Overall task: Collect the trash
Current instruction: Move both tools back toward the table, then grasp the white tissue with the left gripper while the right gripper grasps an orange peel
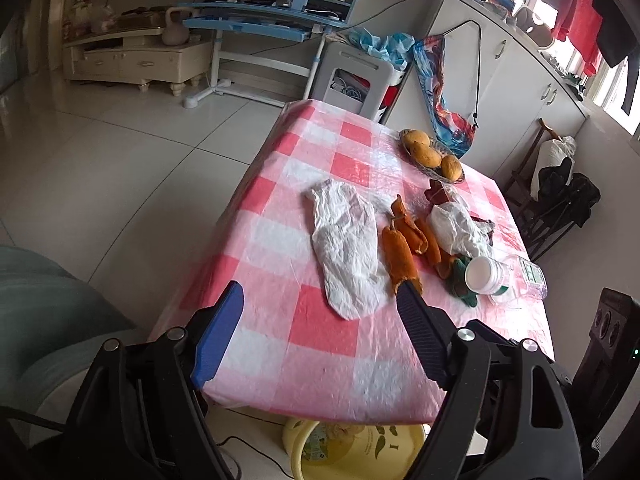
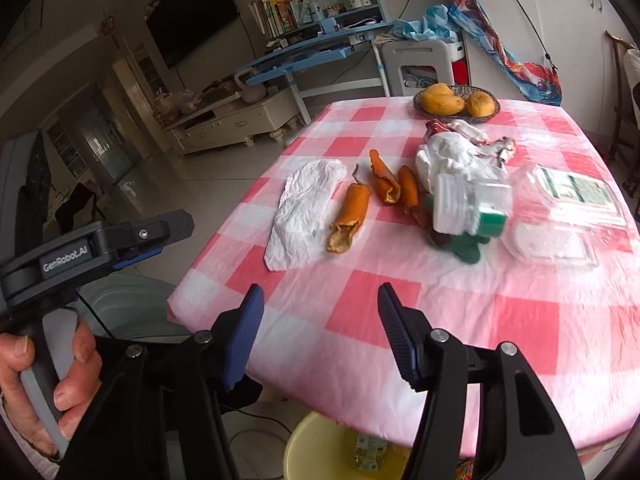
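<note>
Trash lies on the pink-checked table [image 1: 320, 340]: a crumpled white wrapper [image 1: 346, 248] [image 2: 300, 216], orange peels [image 1: 400, 256] [image 2: 352, 216], a wad of white plastic [image 1: 456, 224] [image 2: 448, 160], a tipped white bottle [image 1: 486, 276] [image 2: 468, 208] and a clear plastic container with a green label [image 1: 528, 276] [image 2: 568, 204]. My left gripper [image 1: 320, 292] hovers open just short of the wrapper and nearest peel, holding nothing. Over the table's near edge [image 2: 360, 412] my right gripper [image 2: 320, 292] is open and empty too. A yellow bin [image 1: 360, 448] [image 2: 332, 448] stands under that edge.
A basket of mangoes [image 1: 432, 152] [image 2: 456, 100] sits at the table's far end. A hand [image 2: 48, 360] grips the left tool's handle at the lower left of the right wrist view. Beyond the table are a blue desk [image 1: 256, 20], white cabinets [image 1: 520, 64] and tiled floor [image 1: 120, 160].
</note>
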### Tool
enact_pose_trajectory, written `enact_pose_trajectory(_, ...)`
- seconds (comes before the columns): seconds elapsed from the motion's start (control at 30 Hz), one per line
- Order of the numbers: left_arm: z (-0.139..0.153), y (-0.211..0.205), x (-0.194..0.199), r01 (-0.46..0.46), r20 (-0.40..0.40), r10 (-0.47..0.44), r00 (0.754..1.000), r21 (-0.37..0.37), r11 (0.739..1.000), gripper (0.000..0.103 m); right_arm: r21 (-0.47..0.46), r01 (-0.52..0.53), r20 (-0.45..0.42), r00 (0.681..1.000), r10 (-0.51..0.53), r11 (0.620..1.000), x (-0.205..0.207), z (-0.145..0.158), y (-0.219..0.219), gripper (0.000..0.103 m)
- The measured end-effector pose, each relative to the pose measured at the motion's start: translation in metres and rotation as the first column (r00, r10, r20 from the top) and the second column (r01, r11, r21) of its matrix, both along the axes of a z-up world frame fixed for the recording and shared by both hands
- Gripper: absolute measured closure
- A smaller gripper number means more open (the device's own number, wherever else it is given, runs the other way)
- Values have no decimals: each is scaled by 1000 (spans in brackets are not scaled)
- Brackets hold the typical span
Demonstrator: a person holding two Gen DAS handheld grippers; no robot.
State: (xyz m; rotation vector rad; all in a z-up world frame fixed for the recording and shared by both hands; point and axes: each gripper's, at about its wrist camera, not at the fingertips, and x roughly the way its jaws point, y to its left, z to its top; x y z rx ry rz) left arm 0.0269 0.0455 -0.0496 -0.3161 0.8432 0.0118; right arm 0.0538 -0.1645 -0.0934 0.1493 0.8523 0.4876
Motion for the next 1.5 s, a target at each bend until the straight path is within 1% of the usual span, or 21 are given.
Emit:
enact_pose_trajectory(0.07, -2, 2, 15, -15, -8, 15, 1000, 12, 1000, 26, -19, 16, -18, 1000, -17, 1000, 20, -6, 13, 51)
enact_pose_trajectory(0.2, -11, 6, 41, -26, -35, 26, 999, -6, 1000, 26, -74, 56, -32, 998, -58, 996, 48, -21, 26, 54)
enact_pose_trajectory(0.27, -17, 9, 46, -30, -40, 30, 999, -16, 999, 26, -82, 80, -46, 995, -84, 993, 59, -27, 26, 59)
enact_pose_trajectory(0.3, -21, 11, 47, -34, -50, 33, 998, -24, 999, 26, -90, 89, -50, 994, -94, 992, 63, -30, 26, 66)
enact_pose_trajectory(0.37, -28, 12, 50, -43, -72, 40, 997, -37, 998, 26, -111, 95, -53, 993, -101, 989, 68, -33, 25, 75)
enact_pose_trajectory(0.47, -30, 10, 54, -48, -69, 46, 997, -30, 998, 26, -123, 88, -49, 994, -94, 988, 67, -29, 23, 81)
enact_pose_trajectory(0.57, -32, -2, 62, -26, -72, 26, 997, -7, 1000, 26, -144, 53, -30, 998, -58, 988, 52, -19, 21, 83)
enact_pose_trajectory(0.63, -39, -13, 69, 4, -94, -3, 996, 13, 1000, 26, -162, 23, -19, 999, -26, 986, 42, -10, 20, 83)
enact_pose_trajectory(0.7, -45, -27, 76, 35, -111, -29, 993, 48, 998, 26, -197, -9, -5, 1000, 8, 980, 22, -2, 16, 84)
enact_pose_trajectory(0.83, -52, -45, 86, 66, -118, -52, 992, 120, 991, 26, -256, -43, -6, 999, 43, 966, -12, -3, -1, 84)
enact_pose_trajectory(0.9, -56, -50, 88, 68, -123, -49, 991, 153, 986, 26, -244, -36, -30, 999, 30, 969, -14, -7, -11, 84)
enact_pose_trajectory(1.1, -66, -62, 96, 99, -136, -72, 988, 206, 973, 26, -179, -20, -74, 997, 7, 984, -10, -22, -24, 81)
enact_pose_trajectory(1.17, -68, -65, 98, 112, -137, -83, 987, 217, 970, 33, -151, -16, -83, 997, 3, 988, -7, -23, -25, 81)
enact_pose_trajectory(1.2, -68, -67, 98, 114, -131, -85, 988, 232, 966, 41, -138, -15, -86, 996, 3, 990, -6, -23, -26, 81)
enact_pose_trajectory(1.23, -68, -69, 98, 124, -127, -95, 987, 247, 961, 54, -127, -14, -87, 996, 3, 992, -5, -24, -26, 83)
enact_pose_trajectory(1.27, -67, -70, 98, 137, -125, -108, 986, 253, 958, 61, -119, -17, -87, 996, 6, 993, -5, -24, -26, 83)
enact_pose_trajectory(1.3, -66, -71, 96, 151, -123, -123, 985, 251, 956, 76, -116, -20, -84, 996, 11, 993, -5, -24, -25, 83)
enact_pose_trajectory(1.33, -65, -70, 96, 160, -124, -134, 983, 240, 957, 88, -114, -25, -81, 997, 15, 993, -6, -23, -24, 84)
enact_pose_trajectory(1.4, -62, -67, 92, 165, -118, -142, 983, 217, 962, 92, -106, -33, -72, 997, 25, 994, -9, -21, -23, 84)
enact_pose_trajectory(1.5, -51, -65, 84, 165, -83, -152, 985, 188, 968, 95, -93, -37, -48, 998, 32, 995, -14, -13, -23, 85)
